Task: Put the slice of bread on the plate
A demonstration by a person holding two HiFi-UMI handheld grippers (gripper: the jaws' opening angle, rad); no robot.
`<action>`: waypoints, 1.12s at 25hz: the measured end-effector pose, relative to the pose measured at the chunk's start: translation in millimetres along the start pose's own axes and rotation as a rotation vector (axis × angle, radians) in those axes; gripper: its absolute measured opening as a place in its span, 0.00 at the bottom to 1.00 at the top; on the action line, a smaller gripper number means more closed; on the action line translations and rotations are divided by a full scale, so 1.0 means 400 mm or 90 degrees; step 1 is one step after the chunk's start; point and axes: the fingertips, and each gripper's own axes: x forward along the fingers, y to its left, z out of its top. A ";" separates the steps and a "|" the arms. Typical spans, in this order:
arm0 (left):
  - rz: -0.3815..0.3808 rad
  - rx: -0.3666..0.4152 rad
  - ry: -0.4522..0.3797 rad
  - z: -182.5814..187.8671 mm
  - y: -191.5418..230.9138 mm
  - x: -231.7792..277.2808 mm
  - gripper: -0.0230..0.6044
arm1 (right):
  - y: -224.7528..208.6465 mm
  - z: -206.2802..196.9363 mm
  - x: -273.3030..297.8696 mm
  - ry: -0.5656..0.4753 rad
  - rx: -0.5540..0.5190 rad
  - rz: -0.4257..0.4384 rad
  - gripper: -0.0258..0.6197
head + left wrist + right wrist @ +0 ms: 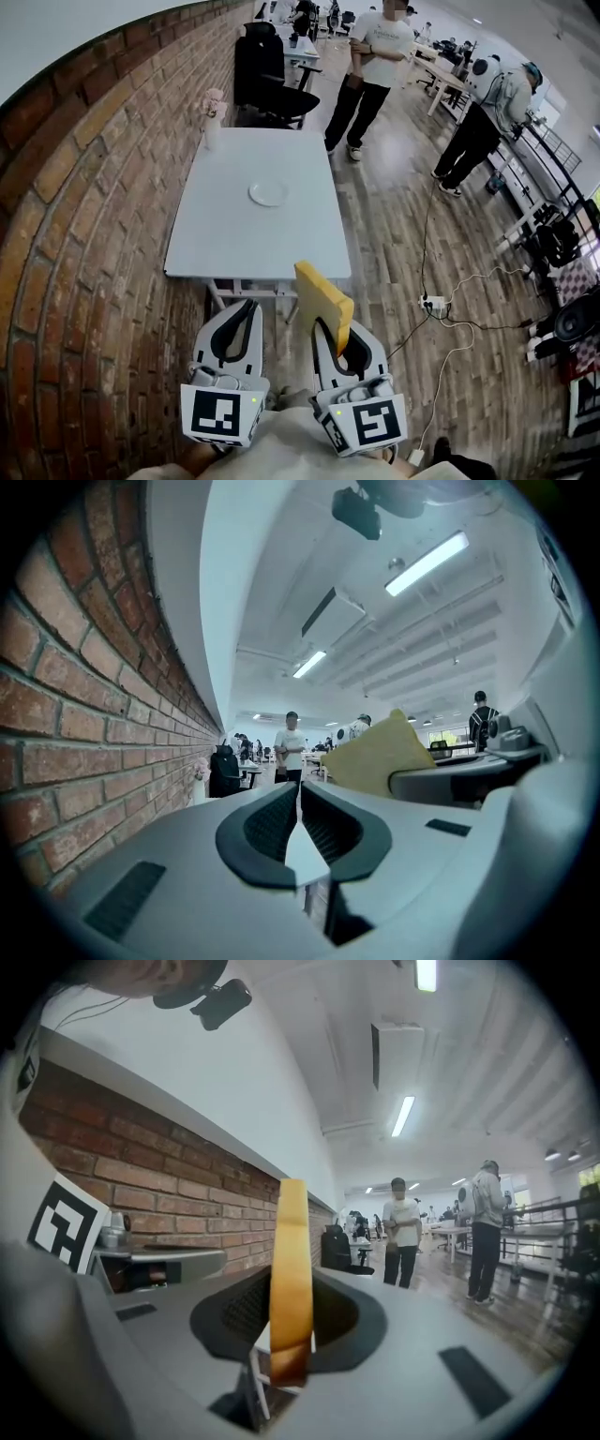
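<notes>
A yellow slice of bread (323,298) stands on edge between the jaws of my right gripper (336,330), which is shut on it. In the right gripper view the slice (292,1260) shows edge-on, pinched at its lower end by the right gripper (291,1321). My left gripper (250,307) is beside it on the left, shut and holding nothing; its jaws meet in the left gripper view (298,794), where the bread (375,757) shows at right. A small white plate (268,193) lies in the middle of the white table (216,244) ahead, well beyond both grippers.
A brick wall (84,216) runs along the left. A pink vase (215,114) stands at the table's far left corner, with a black chair (267,75) behind it. People (370,75) stand beyond the table. A power strip (433,302) and cables lie on the wooden floor at right.
</notes>
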 end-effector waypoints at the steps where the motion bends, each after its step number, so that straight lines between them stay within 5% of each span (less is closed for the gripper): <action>1: 0.000 -0.001 0.002 -0.004 0.002 -0.002 0.08 | -0.003 -0.003 -0.001 0.002 0.002 -0.003 0.18; 18: 0.026 -0.018 0.000 -0.021 0.073 0.012 0.08 | -0.013 0.015 0.046 -0.004 -0.039 -0.017 0.18; 28: 0.034 -0.008 -0.001 -0.030 0.121 0.142 0.08 | -0.075 0.010 0.175 -0.012 -0.040 -0.007 0.18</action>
